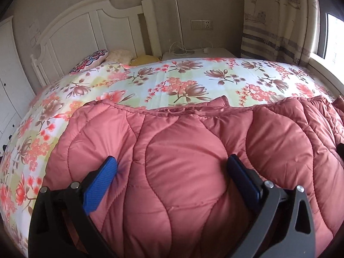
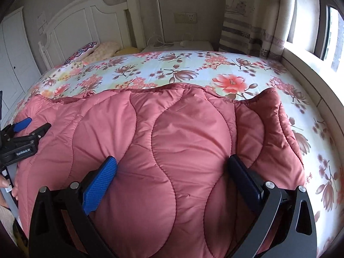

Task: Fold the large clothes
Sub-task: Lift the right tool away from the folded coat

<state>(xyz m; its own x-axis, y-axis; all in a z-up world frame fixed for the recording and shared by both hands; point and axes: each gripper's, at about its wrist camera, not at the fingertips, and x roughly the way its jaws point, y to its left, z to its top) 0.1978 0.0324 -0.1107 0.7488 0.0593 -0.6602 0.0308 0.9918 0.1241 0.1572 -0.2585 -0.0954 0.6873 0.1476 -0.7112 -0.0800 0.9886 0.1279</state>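
The quilted pink coat (image 1: 185,172) runs off the bottom edge in the left wrist view, its near hem out of sight, and its right side slides past the frame edge. Under it, a wide patch of the floral bedsheet (image 1: 150,81) is covered. Both blue pads of the left gripper (image 1: 172,163) press into the padding, and whether the tips touch cloth beneath cannot be told. In the right wrist view the right gripper (image 2: 172,163) sits the same way, its base cut off below. A hand (image 2: 8,185) at the left edge shows only fingers. The pillows (image 2: 94,49) are half hidden behind the mattress.
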